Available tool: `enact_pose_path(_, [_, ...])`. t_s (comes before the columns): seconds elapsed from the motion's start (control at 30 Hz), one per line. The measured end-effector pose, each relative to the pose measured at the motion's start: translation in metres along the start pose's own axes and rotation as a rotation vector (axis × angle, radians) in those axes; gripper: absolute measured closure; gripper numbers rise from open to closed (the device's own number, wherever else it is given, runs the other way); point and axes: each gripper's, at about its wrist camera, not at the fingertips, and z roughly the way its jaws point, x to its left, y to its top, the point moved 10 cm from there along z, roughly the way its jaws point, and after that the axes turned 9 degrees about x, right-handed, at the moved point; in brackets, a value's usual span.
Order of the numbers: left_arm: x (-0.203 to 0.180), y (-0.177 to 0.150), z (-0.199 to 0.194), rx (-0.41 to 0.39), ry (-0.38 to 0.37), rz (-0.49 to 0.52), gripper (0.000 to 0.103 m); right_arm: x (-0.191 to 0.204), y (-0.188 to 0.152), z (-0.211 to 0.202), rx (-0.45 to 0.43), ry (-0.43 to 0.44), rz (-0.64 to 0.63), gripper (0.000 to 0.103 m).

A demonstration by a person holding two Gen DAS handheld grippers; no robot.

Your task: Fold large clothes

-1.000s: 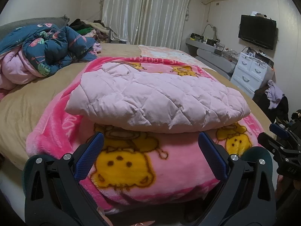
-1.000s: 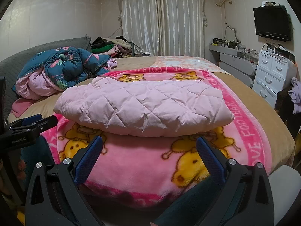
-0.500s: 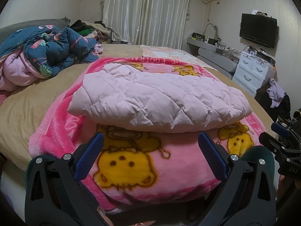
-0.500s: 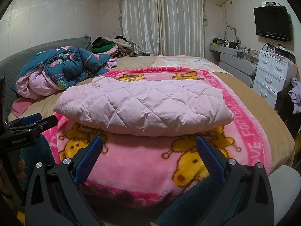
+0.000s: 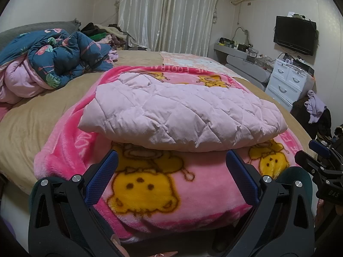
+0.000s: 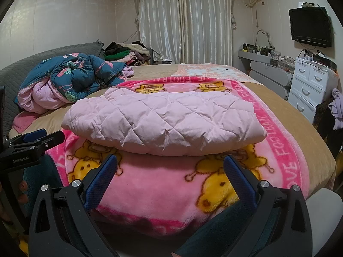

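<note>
Both tools, left tool [image 5: 171,167] and right tool [image 6: 170,167], are hanging released short of the folded pink quilted jacket [image 5: 182,115] lying on the pink blanket [image 5: 150,184], apparently finished.

Both views low — facing shared bed [image 5: 32,115]

Folded jacket [image 5: 180,115] lies on blanket [image 5: 154,184], seemingly centred, bedding heap [image 5: 53,64] behind-left.
</note>
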Motion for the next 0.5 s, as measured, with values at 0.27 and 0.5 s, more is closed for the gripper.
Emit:
enact_pose_path(0.27, [-0.0006,0.0008,-0.0021,-0.001,0.014,0.000,0.009,-0.0002,0.0000,0.0000,0.001,0.000,-0.001,0.004])
enact_pose_path(0.5, [-0.0003,0.0013,-0.0018,-0.001,0.015,-0.002,0.009,-0.0002,0.0000,0.0001,0.001,0.000,0.000,0.004])
